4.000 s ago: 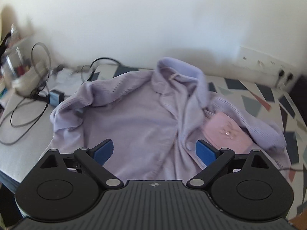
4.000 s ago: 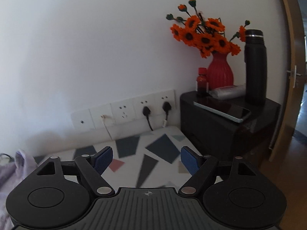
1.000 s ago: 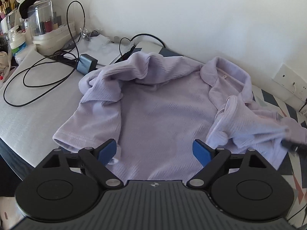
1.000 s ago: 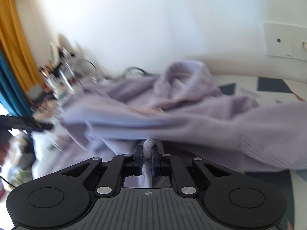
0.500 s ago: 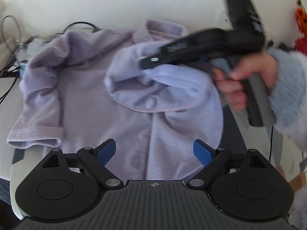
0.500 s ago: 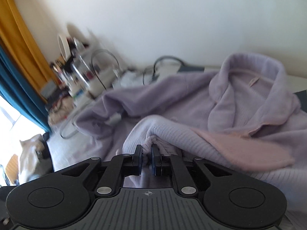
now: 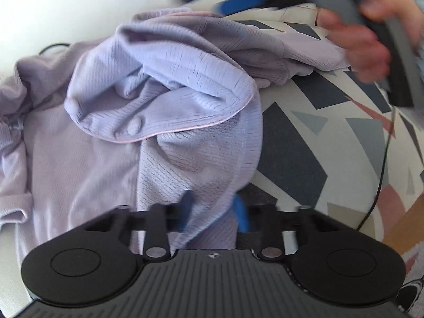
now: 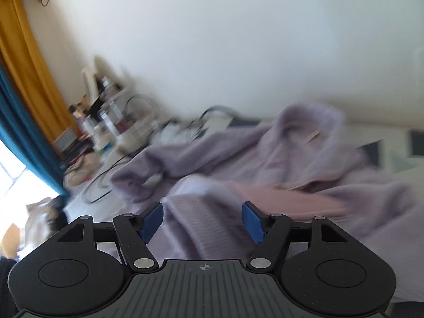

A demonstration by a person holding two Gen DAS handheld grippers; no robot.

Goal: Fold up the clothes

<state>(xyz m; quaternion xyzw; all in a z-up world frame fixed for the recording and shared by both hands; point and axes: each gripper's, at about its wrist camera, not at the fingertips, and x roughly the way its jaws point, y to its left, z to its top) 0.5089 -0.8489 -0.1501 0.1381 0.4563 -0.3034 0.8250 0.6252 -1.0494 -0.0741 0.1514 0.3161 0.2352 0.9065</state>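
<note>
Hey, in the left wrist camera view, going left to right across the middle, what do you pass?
Lavender cardigan → patterned tablecloth → thin black cable. Higher up at the right, a hand grips the right tool, which is blurred.

Left wrist view looks steeply down, close — right looks shallower; both share the lilac garment.

The left gripper is closing on the near hem of a lilac cardigan lying crumpled on a geometric-patterned tabletop. Far right, a blurred hand holds the right gripper.
</note>
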